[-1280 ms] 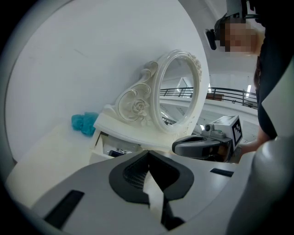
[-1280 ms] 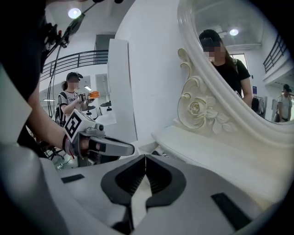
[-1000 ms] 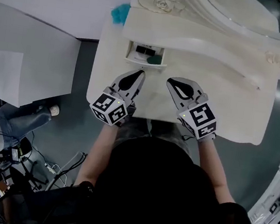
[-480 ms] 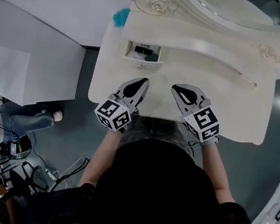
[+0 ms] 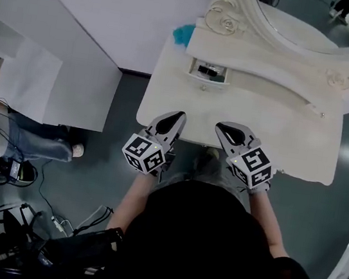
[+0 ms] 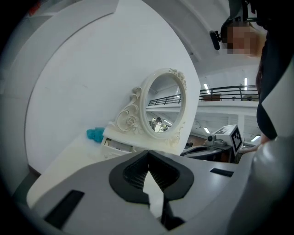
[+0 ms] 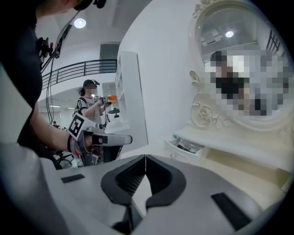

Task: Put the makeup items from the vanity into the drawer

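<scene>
The white vanity point(image 5: 292, 137) has a small drawer point(image 5: 209, 71) standing open in its raised back shelf, with dark items inside. A teal fuzzy item point(image 5: 183, 34) sits at the vanity's back left corner. My left gripper point(image 5: 176, 118) and right gripper point(image 5: 223, 128) hover side by side over the vanity's front edge, well short of the drawer. Both are shut with nothing between the jaws. In the left gripper view the jaw tips point(image 6: 148, 153) meet, with the drawer point(image 6: 117, 145) and teal item point(image 6: 95, 134) beyond. The right gripper point(image 7: 145, 158) faces the drawer point(image 7: 183, 148).
An oval mirror point(image 5: 309, 19) in a carved white frame stands at the vanity's back. White wall panels point(image 5: 53, 78) flank the vanity's left side. A person point(image 5: 6, 136) stands on the grey floor at far left, also shown as the person point(image 7: 89, 98) in the right gripper view.
Both grippers have drawn back from the drawer to the vanity's front edge, staying shut. The head camera has shifted, so the vanity now sits further right and up.
</scene>
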A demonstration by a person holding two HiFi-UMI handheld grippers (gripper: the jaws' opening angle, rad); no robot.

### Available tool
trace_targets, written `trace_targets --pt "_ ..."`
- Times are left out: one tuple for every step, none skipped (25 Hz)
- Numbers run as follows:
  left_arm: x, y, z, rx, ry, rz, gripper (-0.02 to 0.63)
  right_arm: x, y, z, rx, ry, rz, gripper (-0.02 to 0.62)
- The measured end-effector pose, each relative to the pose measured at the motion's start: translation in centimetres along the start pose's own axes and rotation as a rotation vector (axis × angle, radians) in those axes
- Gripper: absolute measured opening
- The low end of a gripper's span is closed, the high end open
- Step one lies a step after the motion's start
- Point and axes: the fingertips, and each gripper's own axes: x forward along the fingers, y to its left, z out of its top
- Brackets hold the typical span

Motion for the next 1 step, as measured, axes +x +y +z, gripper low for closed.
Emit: trace_targets --pt "-1.19 -0.02 -0.37 -0.005 0.003 0.002 0.011 0.11 1.15 0.07 -0.002 0.0 0.003 0.023"
